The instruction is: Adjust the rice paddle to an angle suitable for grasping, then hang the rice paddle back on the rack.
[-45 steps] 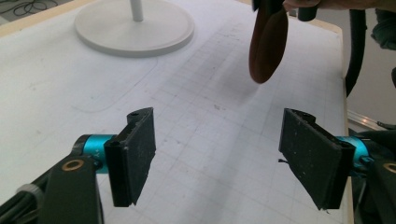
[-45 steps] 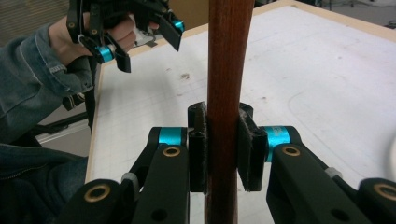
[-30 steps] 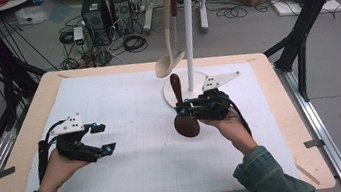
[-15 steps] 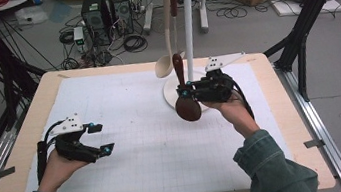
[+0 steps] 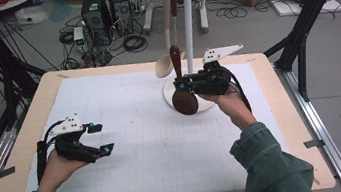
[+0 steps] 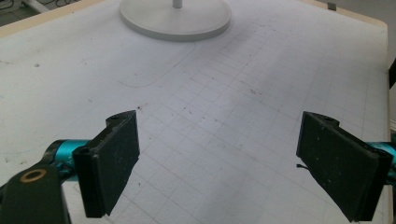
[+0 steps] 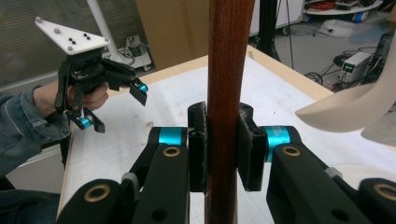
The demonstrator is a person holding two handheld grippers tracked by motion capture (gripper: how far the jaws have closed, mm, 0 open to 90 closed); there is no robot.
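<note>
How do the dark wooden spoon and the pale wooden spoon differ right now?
The dark wooden spoon is clamped by its handle in the right claw, bowl down above the stand's base; the pale wooden spoon hangs from the white stand. One is reddish-brown, the other cream. Both stand roughly upright, bowl downward.

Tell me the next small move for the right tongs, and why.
Probably keep lifting the dark wooden spoon toward the white stand. The right tongs clamp its handle upright, bowl down beside the stand's base, where a pale spoon already hangs.
</note>
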